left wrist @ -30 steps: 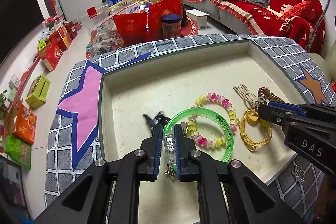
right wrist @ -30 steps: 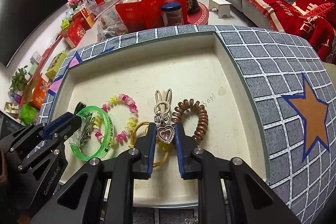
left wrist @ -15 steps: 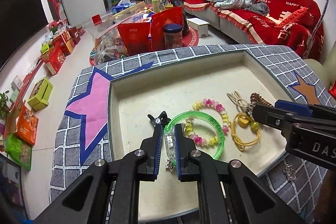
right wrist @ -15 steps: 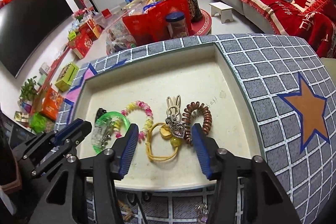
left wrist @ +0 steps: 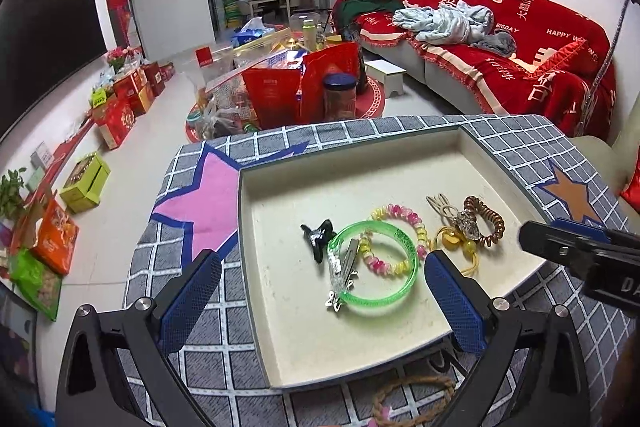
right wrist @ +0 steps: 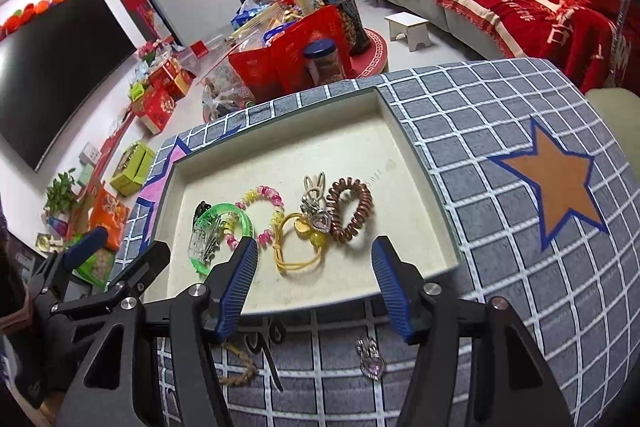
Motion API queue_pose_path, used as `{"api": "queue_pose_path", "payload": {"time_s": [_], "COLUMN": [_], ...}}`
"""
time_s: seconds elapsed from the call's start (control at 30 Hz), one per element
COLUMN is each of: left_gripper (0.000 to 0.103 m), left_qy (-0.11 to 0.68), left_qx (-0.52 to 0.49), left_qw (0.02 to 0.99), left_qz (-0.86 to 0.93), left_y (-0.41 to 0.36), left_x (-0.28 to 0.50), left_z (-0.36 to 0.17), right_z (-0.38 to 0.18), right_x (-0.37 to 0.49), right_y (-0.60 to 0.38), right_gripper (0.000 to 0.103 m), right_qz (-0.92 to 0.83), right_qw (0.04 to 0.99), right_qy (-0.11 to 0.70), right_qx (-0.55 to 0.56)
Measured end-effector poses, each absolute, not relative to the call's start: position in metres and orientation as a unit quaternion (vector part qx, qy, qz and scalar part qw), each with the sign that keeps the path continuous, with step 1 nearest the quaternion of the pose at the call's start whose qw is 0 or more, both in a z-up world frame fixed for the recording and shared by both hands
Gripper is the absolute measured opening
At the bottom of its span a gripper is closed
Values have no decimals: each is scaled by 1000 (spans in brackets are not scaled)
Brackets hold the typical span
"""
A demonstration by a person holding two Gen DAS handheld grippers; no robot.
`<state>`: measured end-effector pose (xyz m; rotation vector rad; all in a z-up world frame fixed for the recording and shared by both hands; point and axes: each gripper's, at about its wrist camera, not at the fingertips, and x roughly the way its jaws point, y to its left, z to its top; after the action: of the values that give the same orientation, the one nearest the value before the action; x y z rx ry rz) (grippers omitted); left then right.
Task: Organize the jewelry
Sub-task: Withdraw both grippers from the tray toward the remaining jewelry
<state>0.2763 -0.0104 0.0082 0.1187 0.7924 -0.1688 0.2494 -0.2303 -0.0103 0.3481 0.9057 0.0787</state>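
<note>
Both grippers are hovering over the near edge of a cream tray (left wrist: 280,347) sitting on a grey checked cloth (right wrist: 500,227), and neither is holding anything. The left gripper (left wrist: 320,291) is spreading its jaws — now standing wide, with a green bangle (left wrist: 374,301) and a silver clip (left wrist: 342,273) lying loose on the tray floor in the gap. The right gripper (right wrist: 316,283) is also opening, empty, with a yellow hair tie (right wrist: 296,255) above it at mid-frame. Lying in a row across the tray are a black claw clip (left wrist: 318,237), a pink-and-yellow coil (right wrist: 262,215), a heart charm (right wrist: 320,221) and a brown coil (right wrist: 352,215). Off the tray, at the bottom of the right view, a small pendant (right wrist: 370,357) is lying on the cloth.
</note>
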Motion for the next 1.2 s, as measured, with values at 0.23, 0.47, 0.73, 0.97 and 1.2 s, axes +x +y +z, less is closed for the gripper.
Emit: {"api": "queue_pose_path", "payload": {"time_s": [0.23,0.47,0.73,0.97,1.2], "left_gripper": [103,103,103,103,103], "left_qy": [387,390,392,391,408], "left_qx": [60,55,63,70,69], "left_qw": [917,916,914,914,904], "left_qz": [-74,-82,-86,-89,-106], "left_y": [-5,-2,-5,-5,-2], "left_x": [264,247,227,214,198], "left_z": [7,13,16,16,6], "right_z": [-8,-4,-4,-8,-13], "right_x": [228,202,186,173,164], "right_y": [-240,-245,-246,-249,-251], "right_gripper": [84,86,86,86,86], "right_qz": [27,16,25,24,24], "right_qw": [886,896,889,882,878], "right_qy": [431,411,427,439,448], "right_qx": [170,164,163,169,165]}}
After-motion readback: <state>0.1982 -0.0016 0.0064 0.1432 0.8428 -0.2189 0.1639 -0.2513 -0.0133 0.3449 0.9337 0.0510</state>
